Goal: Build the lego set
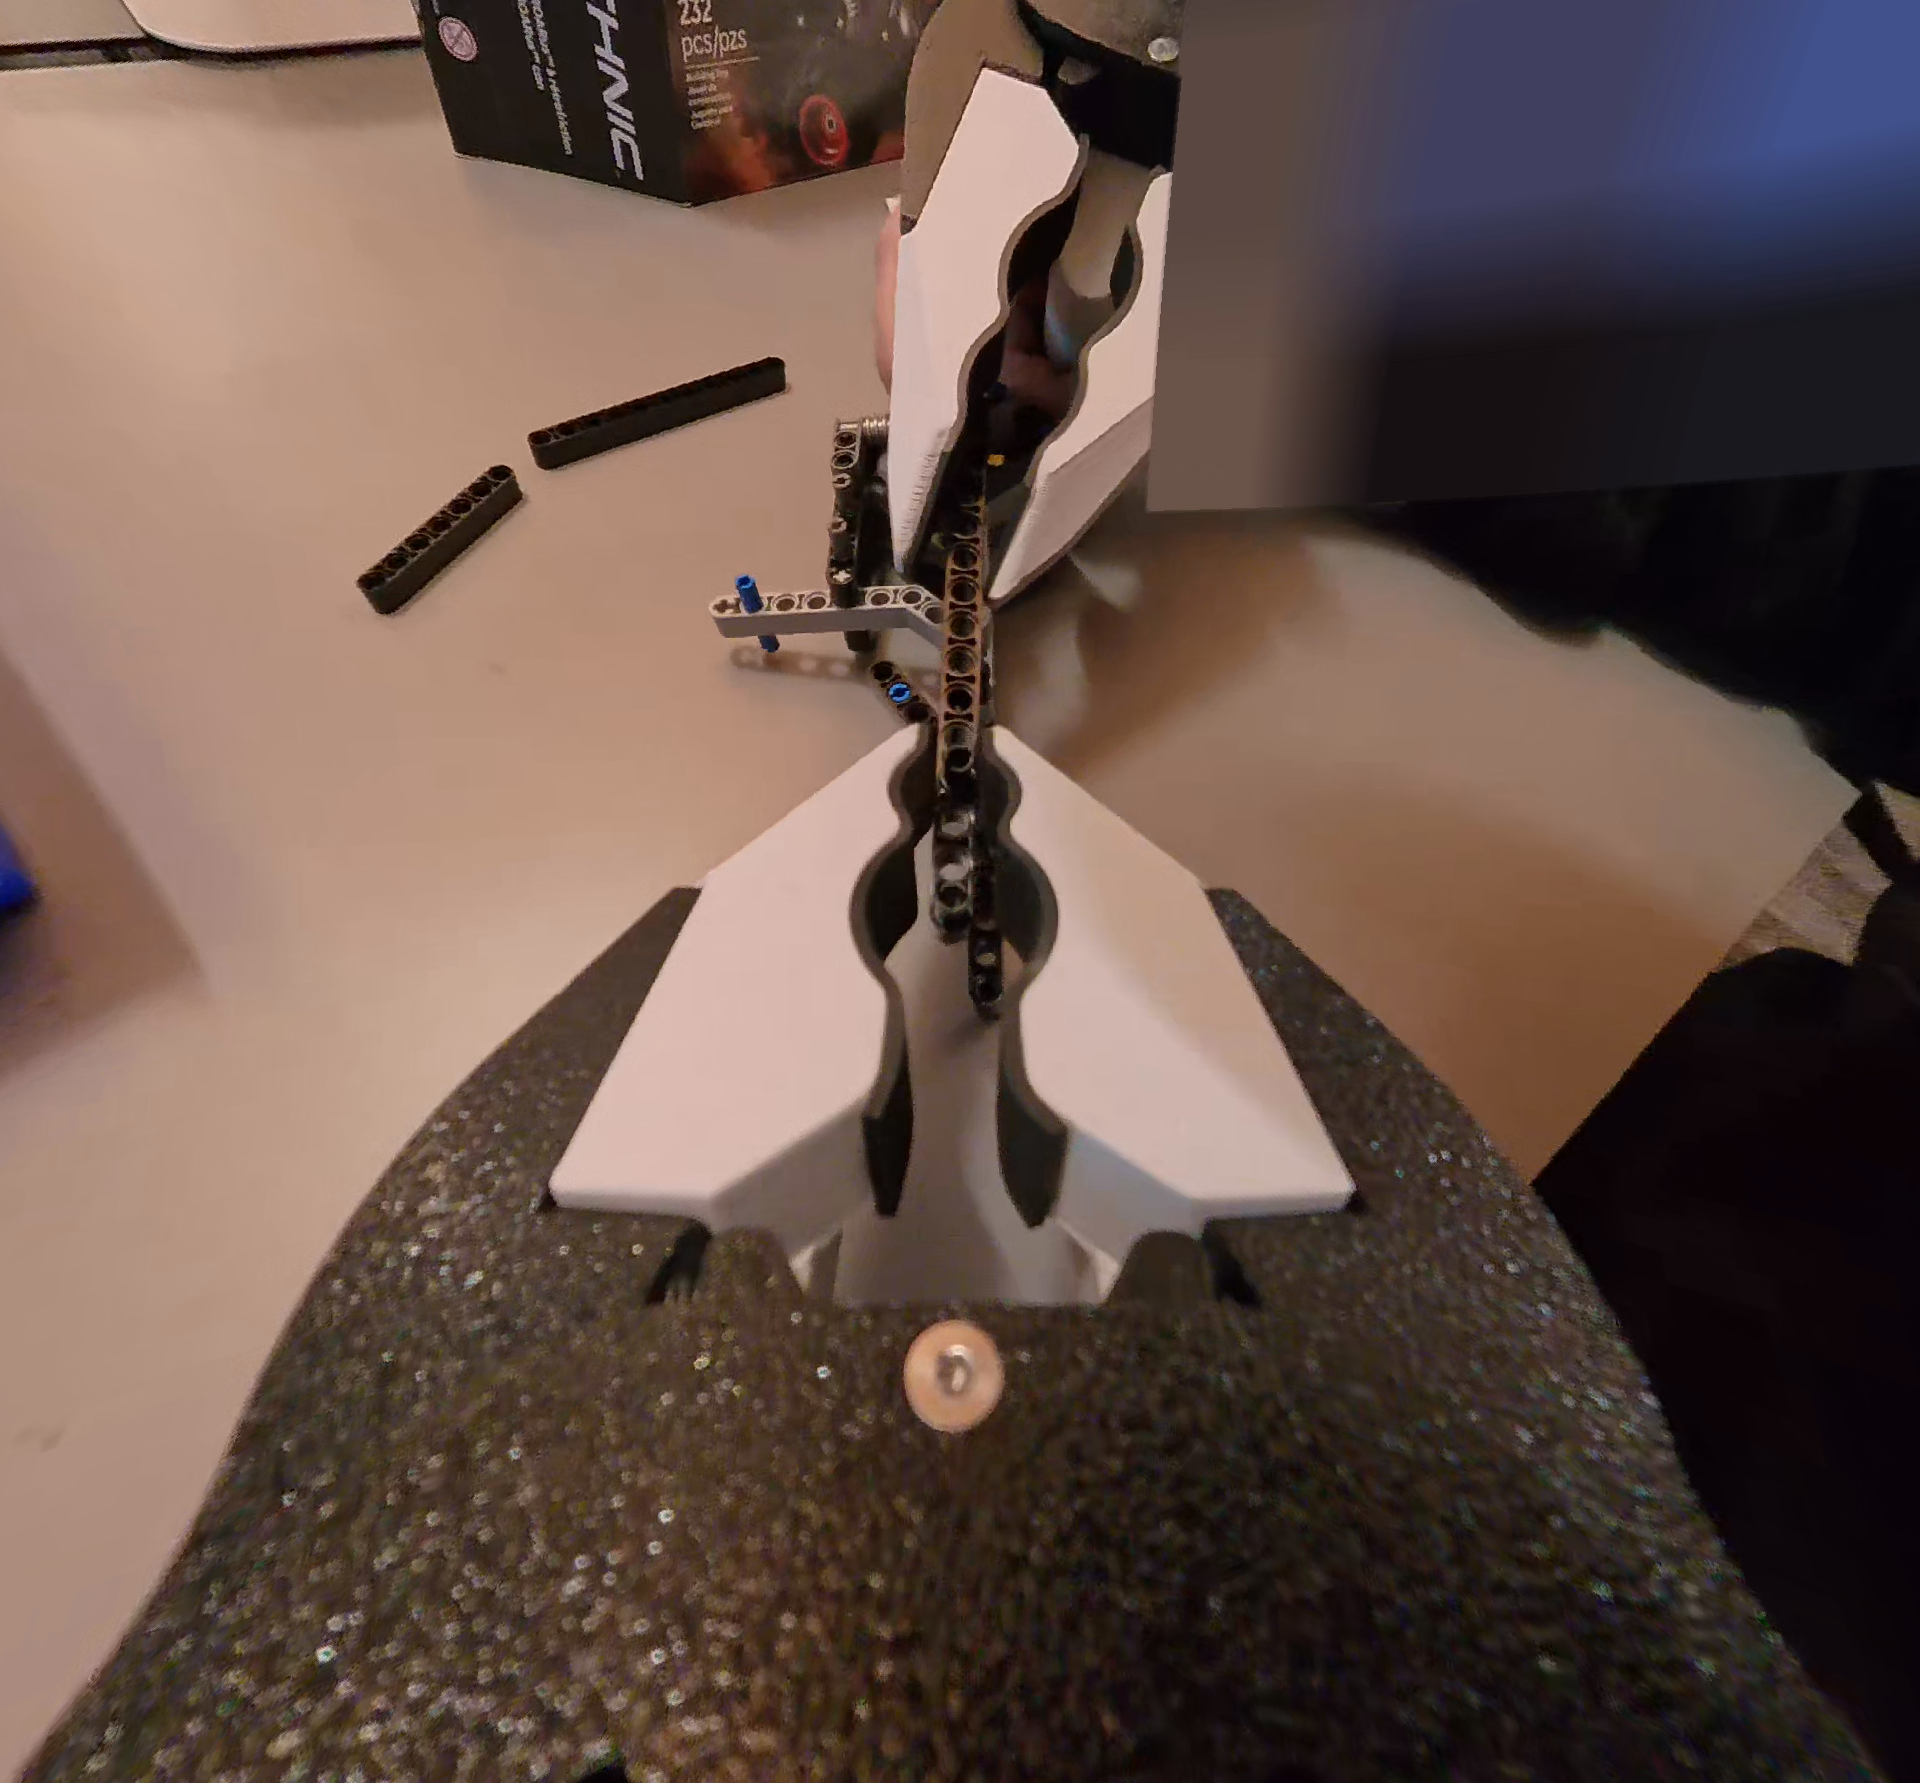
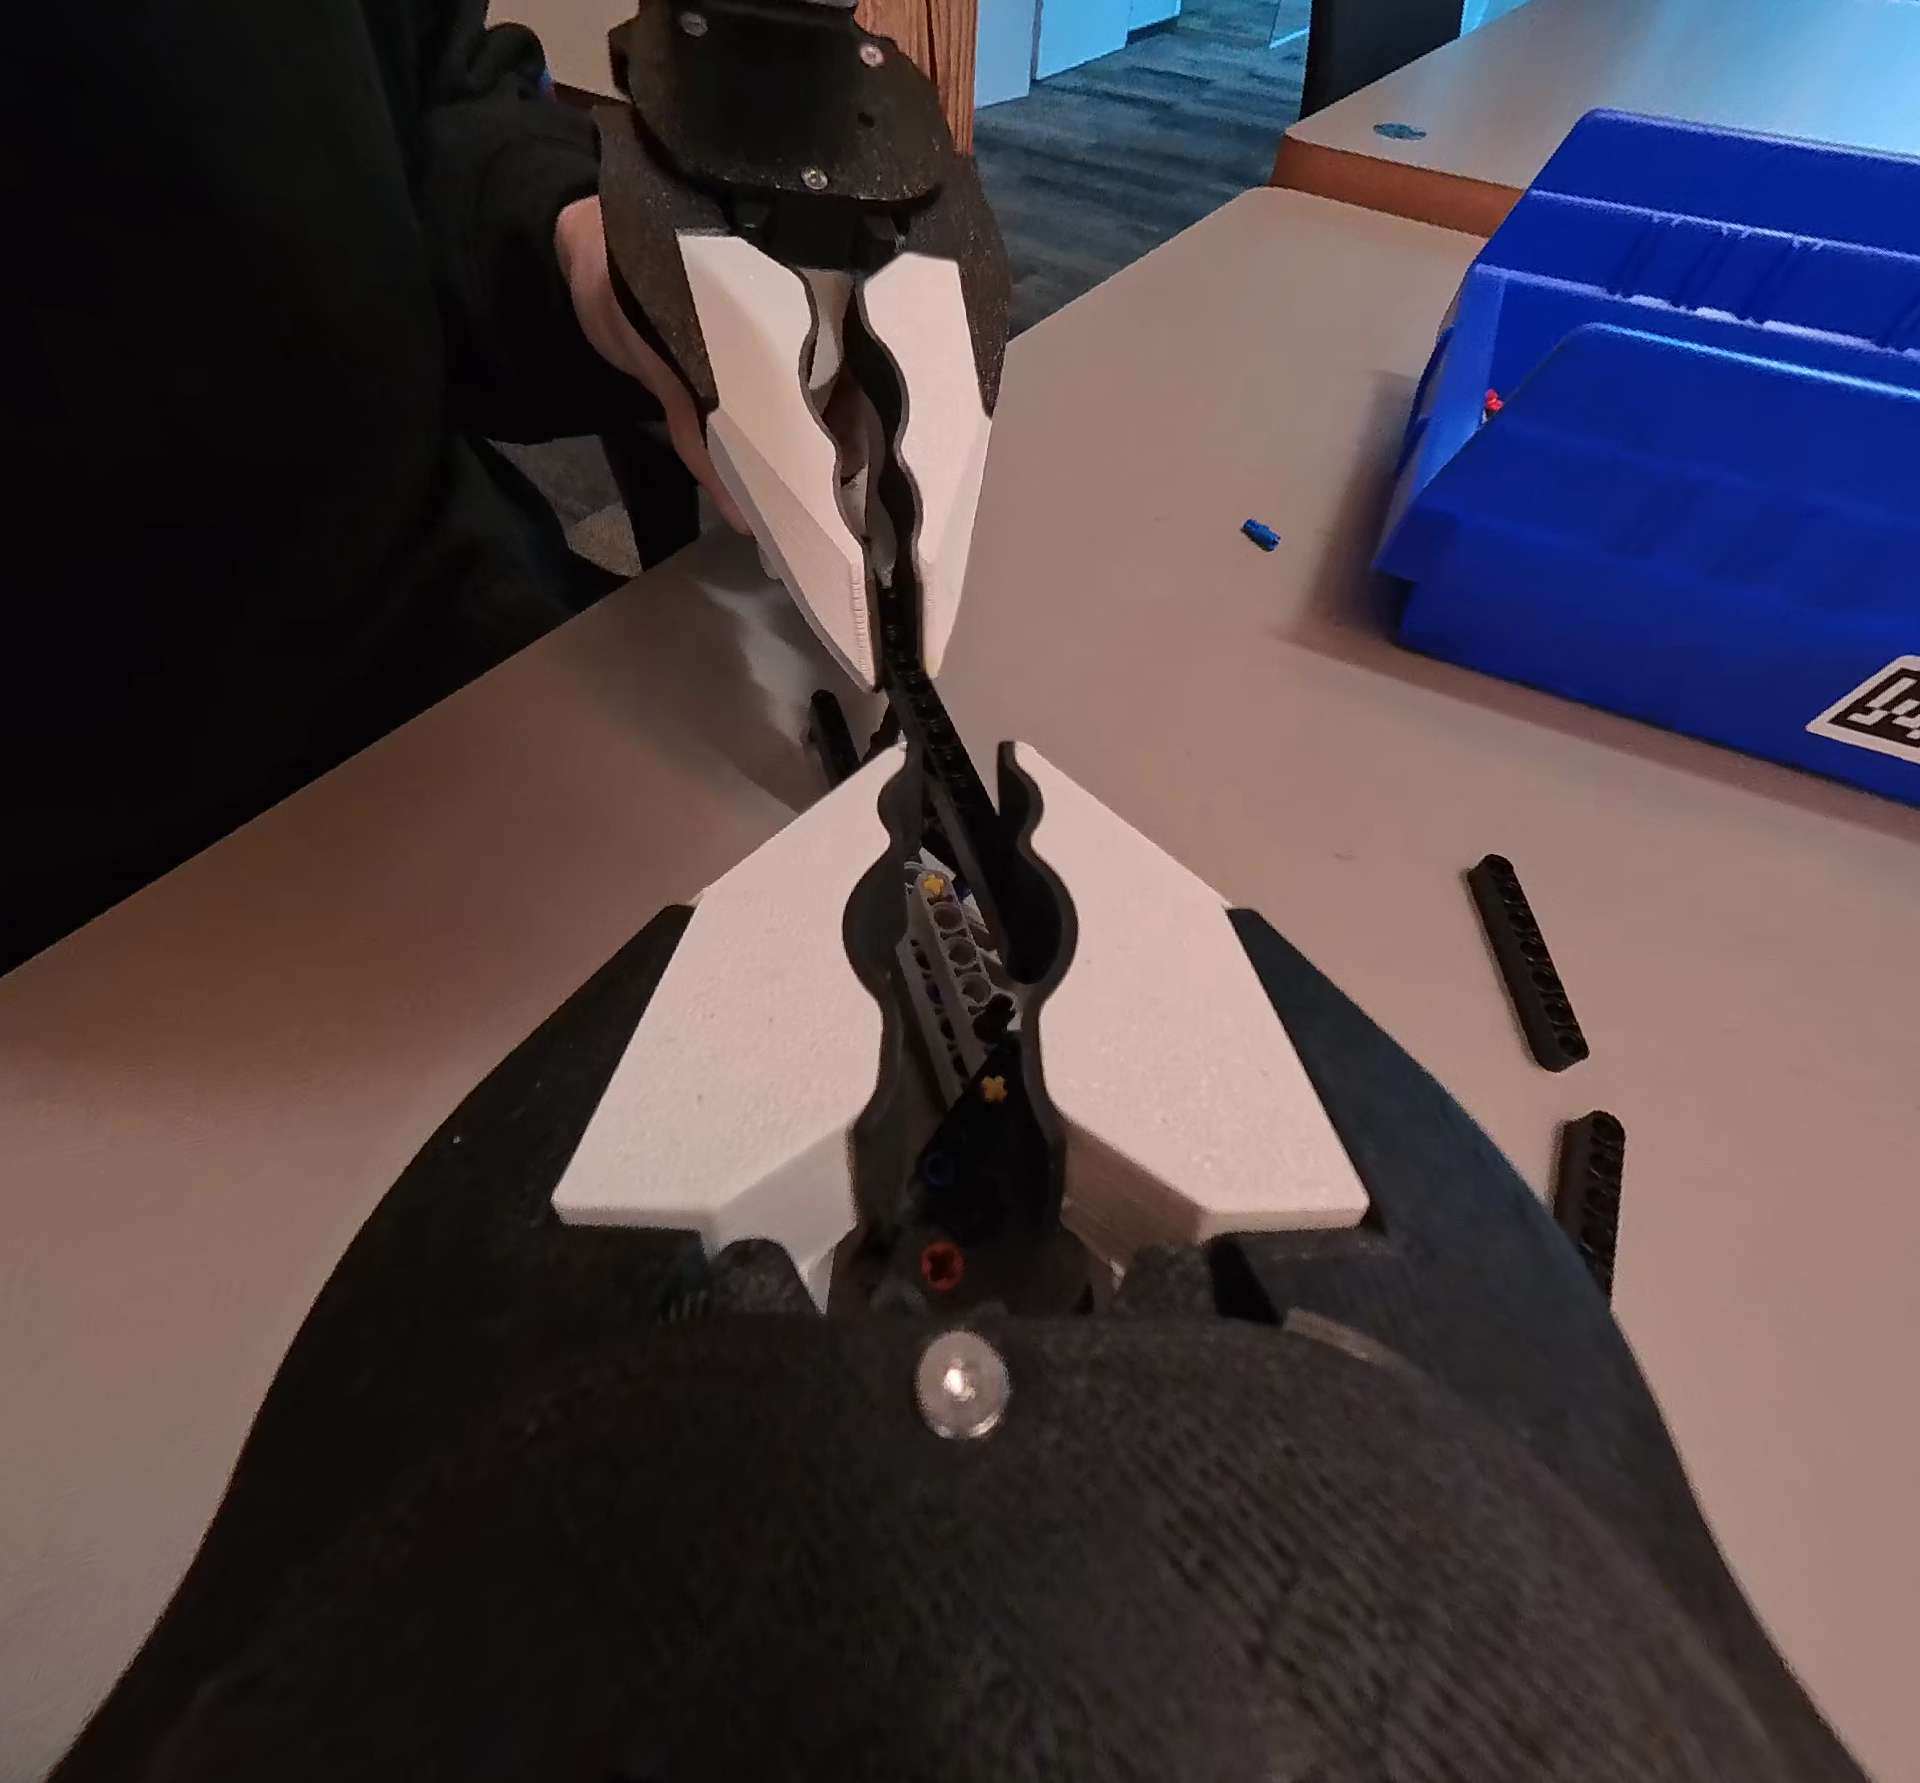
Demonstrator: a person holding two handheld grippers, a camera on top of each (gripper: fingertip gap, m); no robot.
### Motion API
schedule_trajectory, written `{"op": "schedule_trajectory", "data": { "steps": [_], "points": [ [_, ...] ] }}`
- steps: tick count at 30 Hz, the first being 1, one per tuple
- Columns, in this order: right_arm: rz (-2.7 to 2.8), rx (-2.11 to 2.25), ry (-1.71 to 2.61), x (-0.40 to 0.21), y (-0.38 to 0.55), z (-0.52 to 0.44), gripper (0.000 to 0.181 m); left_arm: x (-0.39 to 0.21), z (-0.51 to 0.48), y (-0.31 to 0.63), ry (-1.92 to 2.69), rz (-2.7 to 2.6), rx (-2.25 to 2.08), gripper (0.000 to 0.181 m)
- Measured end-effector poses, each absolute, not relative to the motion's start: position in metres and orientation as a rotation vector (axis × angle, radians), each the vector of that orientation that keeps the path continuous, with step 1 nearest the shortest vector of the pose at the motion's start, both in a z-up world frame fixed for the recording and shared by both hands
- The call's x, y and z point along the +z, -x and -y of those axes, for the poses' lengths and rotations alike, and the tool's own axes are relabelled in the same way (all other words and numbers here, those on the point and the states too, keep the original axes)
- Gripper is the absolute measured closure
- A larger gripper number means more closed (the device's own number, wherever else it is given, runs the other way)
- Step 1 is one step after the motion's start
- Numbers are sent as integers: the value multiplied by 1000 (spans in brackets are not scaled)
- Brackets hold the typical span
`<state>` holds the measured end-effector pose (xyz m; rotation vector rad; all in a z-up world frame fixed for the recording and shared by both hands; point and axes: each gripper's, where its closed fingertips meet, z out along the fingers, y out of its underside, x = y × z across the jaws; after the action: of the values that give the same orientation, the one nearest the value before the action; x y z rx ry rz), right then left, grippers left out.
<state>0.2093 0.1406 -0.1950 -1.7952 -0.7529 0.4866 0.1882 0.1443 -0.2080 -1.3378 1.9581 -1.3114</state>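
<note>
The left gripper (image 1: 956, 777) is clamped on one end of a long black holed beam (image 1: 961, 684), whose long axis runs straight away from it toward the right gripper (image 2: 956, 798). That one is closed around the partly built lego assembly (image 2: 961, 985) at the beam's far end, above the table (image 1: 312, 279). Two loose black beams (image 1: 655, 412) lie nearby.

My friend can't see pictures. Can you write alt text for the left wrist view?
The left gripper is shut on a long black holed beam of a partly built lego model, and the right gripper grips its far end. Two loose black beams and the set's box sit on the table.
</note>
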Motion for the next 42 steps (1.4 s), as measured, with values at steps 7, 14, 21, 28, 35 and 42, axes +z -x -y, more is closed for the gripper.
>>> {"op": "schedule_trajectory", "data": {
  "steps": [7, 14, 21, 28, 35, 42],
  "points": [
    [808, 456, 1873, -200, -208, -137, 172, -208, -144, -188, 1331, -2049, -1326, 176],
    [825, 425, 1916, -202, -207, -137, 172, -208, -145, -187, 1309, -2094, -1313, 176],
    [826, 457, 1934, -203, -203, -134, 175, -209, -144, -186, 1250, -2153, -1302, 175],
    [824, 458, 1922, -203, -204, -135, 174, -209, -145, -185, 1198, -2179, -1266, 175],
    [767, 550, 1938, -203, -205, -135, 173, -209, -143, -185, 1186, -2201, -1261, 176],
    [749, 629, 1986, -204, -204, -133, 175, -208, -143, -186, 1154, -2211, -1255, 176]
  ]
}}
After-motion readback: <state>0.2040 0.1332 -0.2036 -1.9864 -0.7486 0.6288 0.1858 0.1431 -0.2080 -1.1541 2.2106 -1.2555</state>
